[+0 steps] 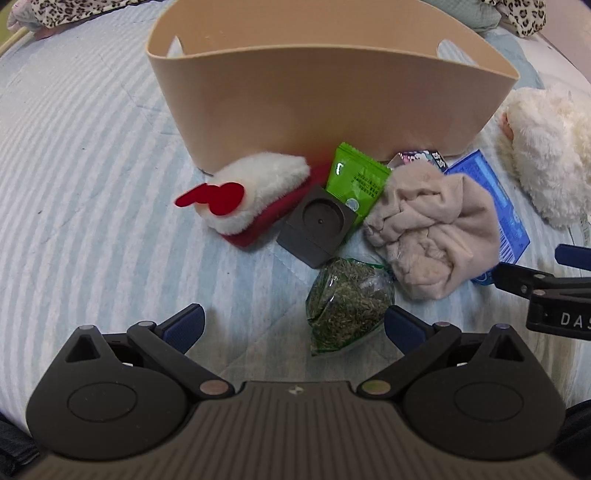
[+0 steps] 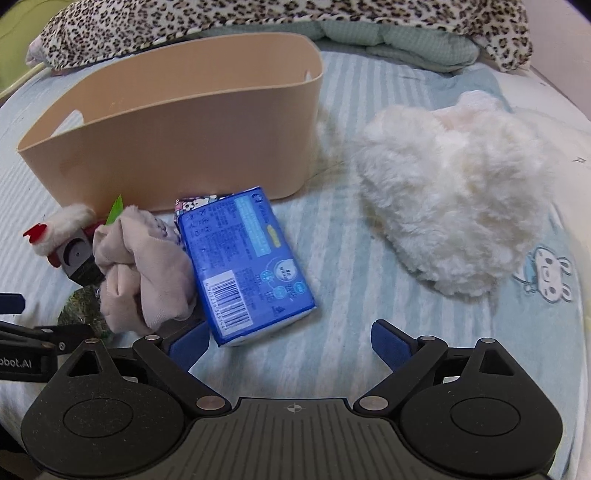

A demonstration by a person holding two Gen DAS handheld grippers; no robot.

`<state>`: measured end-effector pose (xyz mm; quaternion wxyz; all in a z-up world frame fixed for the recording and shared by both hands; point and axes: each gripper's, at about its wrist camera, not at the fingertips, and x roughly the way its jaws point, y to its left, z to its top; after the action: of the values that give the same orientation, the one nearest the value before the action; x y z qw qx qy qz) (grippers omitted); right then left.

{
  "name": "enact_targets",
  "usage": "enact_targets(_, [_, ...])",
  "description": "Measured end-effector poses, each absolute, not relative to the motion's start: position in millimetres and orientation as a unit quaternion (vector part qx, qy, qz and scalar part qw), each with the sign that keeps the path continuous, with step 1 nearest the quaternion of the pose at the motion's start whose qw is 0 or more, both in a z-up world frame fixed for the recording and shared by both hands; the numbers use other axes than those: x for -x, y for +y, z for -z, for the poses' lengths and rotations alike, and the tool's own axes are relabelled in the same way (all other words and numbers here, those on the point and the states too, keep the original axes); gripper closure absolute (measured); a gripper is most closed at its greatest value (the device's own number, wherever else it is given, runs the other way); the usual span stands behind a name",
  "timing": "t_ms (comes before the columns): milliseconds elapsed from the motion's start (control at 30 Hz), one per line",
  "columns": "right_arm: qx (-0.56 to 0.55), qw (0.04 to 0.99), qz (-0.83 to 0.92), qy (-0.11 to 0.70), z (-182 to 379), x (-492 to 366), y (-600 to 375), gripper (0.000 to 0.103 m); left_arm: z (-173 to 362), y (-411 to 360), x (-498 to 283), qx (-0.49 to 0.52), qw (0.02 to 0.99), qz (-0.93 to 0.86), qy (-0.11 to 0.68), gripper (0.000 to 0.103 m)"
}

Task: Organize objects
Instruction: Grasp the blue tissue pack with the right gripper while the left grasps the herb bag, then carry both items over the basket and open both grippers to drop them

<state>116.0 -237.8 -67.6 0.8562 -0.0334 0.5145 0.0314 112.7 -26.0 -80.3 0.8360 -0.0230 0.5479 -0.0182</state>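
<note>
A tan plastic bin (image 1: pixel 295 99) stands on the striped bed; it also shows in the right wrist view (image 2: pixel 184 136). In front of it lie a white-and-red plush piece (image 1: pixel 255 192), a dark square block (image 1: pixel 317 225), a green snack packet (image 1: pixel 356 181), a bag of dried green herbs (image 1: pixel 345 302), a crumpled beige cloth (image 1: pixel 432 225) and a blue tissue pack (image 2: pixel 247 266). My left gripper (image 1: pixel 293 326) is open and empty, with the herb bag just ahead between its fingers. My right gripper (image 2: pixel 290 345) is open and empty, its left finger beside the tissue pack's near corner.
A fluffy white plush (image 2: pixel 454 199) lies right of the bin. A leopard-print blanket (image 2: pixel 258 18) and green pillow (image 2: pixel 388 40) lie at the back. A small patterned packet (image 1: pixel 421 157) sits behind the cloth. The right gripper's finger (image 1: pixel 517 278) reaches in at the left view's right edge.
</note>
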Motion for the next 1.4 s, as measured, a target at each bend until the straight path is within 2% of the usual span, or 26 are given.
enact_targets(133, [0.041,0.855,-0.045,0.515,75,-124,-232,0.007,90,-32,-118,0.022,0.838,0.025,0.544,0.001])
enact_targets(200, [0.054,0.858,-0.048,0.508,79,-127,-226,0.008,93,-33,-121,0.033,0.837,0.031,0.546,0.011])
enact_targets(233, [0.06,0.86,-0.049,0.505,81,-129,-224,0.01,95,-34,-123,0.036,0.834,0.033,0.549,0.012])
enact_targets(333, [0.066,0.861,-0.059,0.501,89,-132,-219,0.027,96,-35,-125,0.039,0.835,0.044,0.547,0.02])
enact_targets(400, [0.067,0.861,-0.066,0.5,90,-130,-216,0.035,95,-34,-124,0.043,0.836,0.055,0.545,0.032])
enact_targets(433, [0.072,0.863,-0.066,0.496,90,-129,-215,0.036,95,-33,-124,0.048,0.835,0.06,0.545,0.037])
enact_targets(467, [0.075,0.864,-0.068,0.493,89,-127,-213,0.037,94,-32,-123,0.055,0.833,0.065,0.547,0.046])
enact_targets(600, [0.05,0.866,-0.063,0.493,85,-120,-216,0.039,90,-31,-120,0.056,0.833,0.074,0.545,0.051])
enact_targets(767, [0.022,0.867,-0.047,0.496,79,-102,-223,0.04,86,-26,-115,0.058,0.833,0.08,0.545,0.053])
enact_targets(867, [0.008,0.87,-0.042,0.491,72,-89,-228,0.04,80,-23,-108,0.057,0.834,0.08,0.542,0.058])
enact_targets(1100, [-0.006,0.887,-0.034,0.461,45,-71,-235,0.04,62,-10,-91,0.052,0.845,0.084,0.526,0.058])
enact_targets(1400, [-0.011,0.911,-0.041,0.411,5,-63,-234,0.04,13,12,-78,0.063,0.875,0.085,0.473,0.059])
